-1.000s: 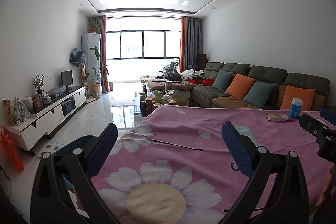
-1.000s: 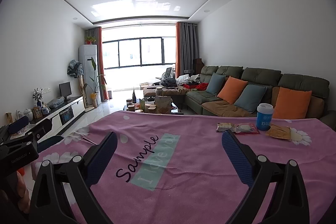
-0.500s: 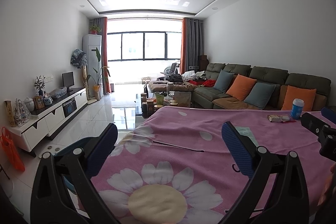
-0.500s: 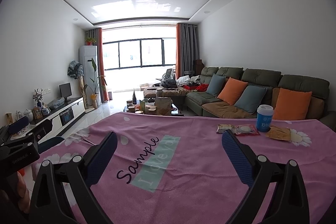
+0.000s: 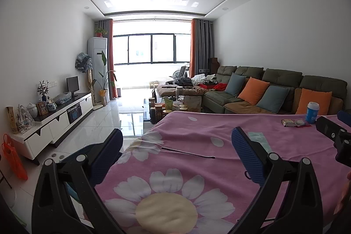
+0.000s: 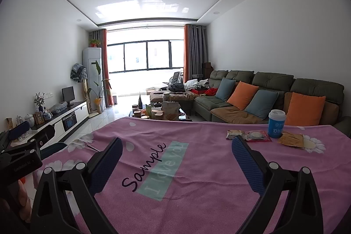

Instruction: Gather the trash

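On the far right of the pink flowered cloth [image 6: 197, 185] lie the trash items: a blue paper cup with a white lid [image 6: 276, 126], a silvery snack wrapper [image 6: 235, 134], a red-edged clear wrapper [image 6: 257, 136] and a brown packet [image 6: 290, 139]. The left wrist view shows the cup [image 5: 312, 112] and wrappers [image 5: 295, 122] far off to the right. My right gripper [image 6: 176, 146] hovers open over the cloth, well short of the wrappers. My left gripper [image 5: 175, 138] is open above the cloth's left part, with nothing between its fingers.
A thin black stick [image 5: 188, 153] lies on the cloth near the left gripper. Beyond the table stand a coffee table with jars [image 6: 158, 112], a green sofa with orange and blue cushions [image 6: 263, 100] and a white TV cabinet [image 5: 54, 122]. An orange bag [image 5: 13, 159] hangs at left.
Both views have shifted slightly; the cup and wrappers sit a little lower and nearer in the right wrist view. Both grippers stay open and hold nothing.
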Motion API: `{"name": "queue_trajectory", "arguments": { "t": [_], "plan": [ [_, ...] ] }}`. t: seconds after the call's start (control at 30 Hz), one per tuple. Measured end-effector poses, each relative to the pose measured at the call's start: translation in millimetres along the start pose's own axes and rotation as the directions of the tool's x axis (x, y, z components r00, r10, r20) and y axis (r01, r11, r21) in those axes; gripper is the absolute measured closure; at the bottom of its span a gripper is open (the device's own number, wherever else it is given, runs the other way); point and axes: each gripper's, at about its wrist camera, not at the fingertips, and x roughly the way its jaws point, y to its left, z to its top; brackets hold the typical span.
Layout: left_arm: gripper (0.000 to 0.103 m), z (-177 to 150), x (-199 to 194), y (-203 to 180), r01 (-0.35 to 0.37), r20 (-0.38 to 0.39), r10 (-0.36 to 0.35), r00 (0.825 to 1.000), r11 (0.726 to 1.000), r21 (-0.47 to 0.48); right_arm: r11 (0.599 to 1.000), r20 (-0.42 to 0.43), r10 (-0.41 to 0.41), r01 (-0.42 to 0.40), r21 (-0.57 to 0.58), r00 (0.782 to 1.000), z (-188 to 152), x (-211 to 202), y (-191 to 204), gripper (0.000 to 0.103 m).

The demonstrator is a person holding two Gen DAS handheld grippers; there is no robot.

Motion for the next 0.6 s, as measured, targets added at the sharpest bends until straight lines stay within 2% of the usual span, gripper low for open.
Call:
{"name": "queue_trajectory", "arguments": {
  "t": [0.6],
  "plan": [
    [0.006,-0.5,-0.7,-0.5,-0.003,0.003,0.003,1.000,1.000,0.002,1.000,0.002,0.000,0.000,0.003,1.000,3.3,0.0,0.4,0.007]
  ]
}}
